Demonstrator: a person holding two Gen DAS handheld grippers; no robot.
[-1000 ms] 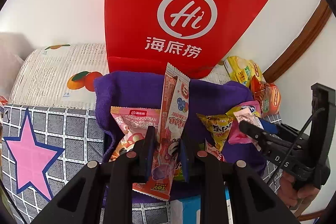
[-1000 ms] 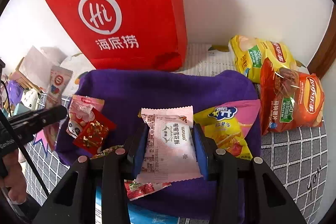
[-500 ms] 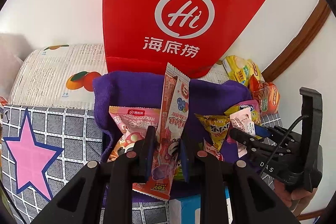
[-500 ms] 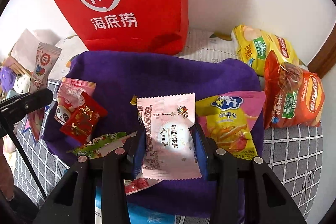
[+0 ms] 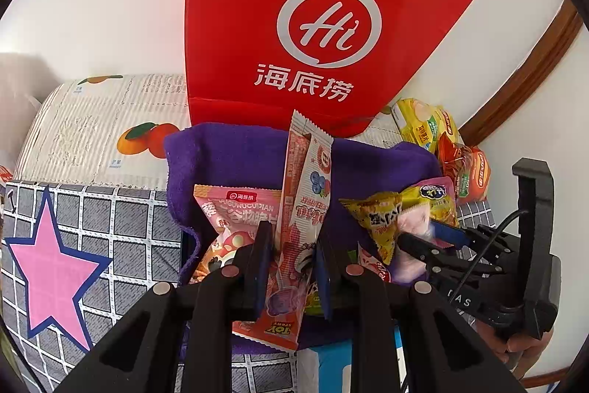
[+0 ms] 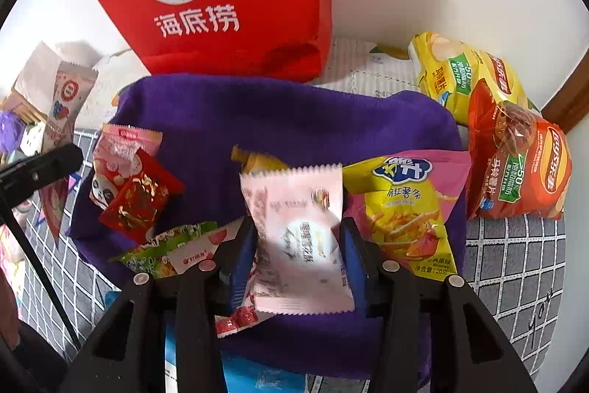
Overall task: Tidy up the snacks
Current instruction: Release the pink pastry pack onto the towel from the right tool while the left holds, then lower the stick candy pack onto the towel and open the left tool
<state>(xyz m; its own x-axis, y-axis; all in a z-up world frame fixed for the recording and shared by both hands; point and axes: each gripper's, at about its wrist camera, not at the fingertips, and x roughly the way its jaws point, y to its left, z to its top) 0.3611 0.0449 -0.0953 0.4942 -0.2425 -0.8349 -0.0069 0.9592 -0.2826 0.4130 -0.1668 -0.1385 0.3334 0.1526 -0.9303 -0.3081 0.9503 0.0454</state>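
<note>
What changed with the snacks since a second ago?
The right gripper brought its pale pink packet lower over the purple cloth, and its jaws have just been opening, the packet between them. The left gripper stayed still, clamped on the long pink packet.

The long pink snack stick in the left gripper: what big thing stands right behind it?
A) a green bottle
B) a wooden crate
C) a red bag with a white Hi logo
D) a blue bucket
C: behind the long pink snack stick held upright in the left gripper stands the red bag with its white logo.
</note>
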